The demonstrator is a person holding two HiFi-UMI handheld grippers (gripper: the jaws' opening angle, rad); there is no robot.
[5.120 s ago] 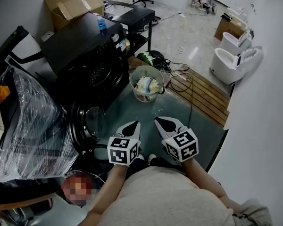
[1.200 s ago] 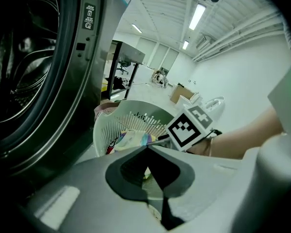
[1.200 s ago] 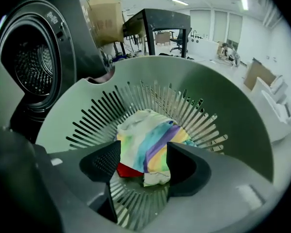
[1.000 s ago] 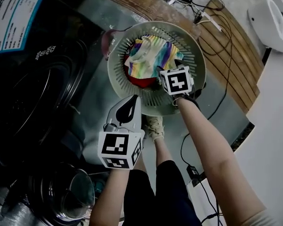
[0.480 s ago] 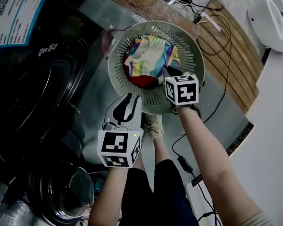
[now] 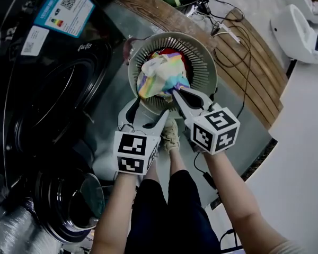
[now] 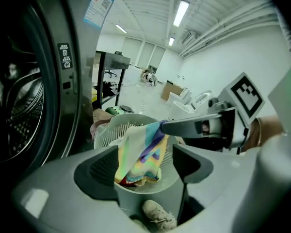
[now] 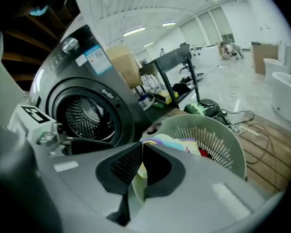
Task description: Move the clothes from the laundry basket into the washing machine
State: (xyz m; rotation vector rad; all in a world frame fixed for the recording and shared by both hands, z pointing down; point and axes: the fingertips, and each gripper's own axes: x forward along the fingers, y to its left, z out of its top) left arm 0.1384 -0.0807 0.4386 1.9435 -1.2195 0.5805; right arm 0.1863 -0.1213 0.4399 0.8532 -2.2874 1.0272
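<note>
The right gripper (image 6: 176, 92) has its jaws pinched together on a corner of the rainbow-striped cloth garment (image 6: 158, 75), which hangs into the round pale-green slatted plastic laundry basket (image 6: 209, 62). The left gripper (image 6: 146, 115) gapes wide, holding nothing, just beside the basket's near rim.

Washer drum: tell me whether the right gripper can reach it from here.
Probably yes: the washer door hangs open, the drum mouth looks unobstructed, and the right gripper, shut on the rainbow garment, is nearby.
</note>
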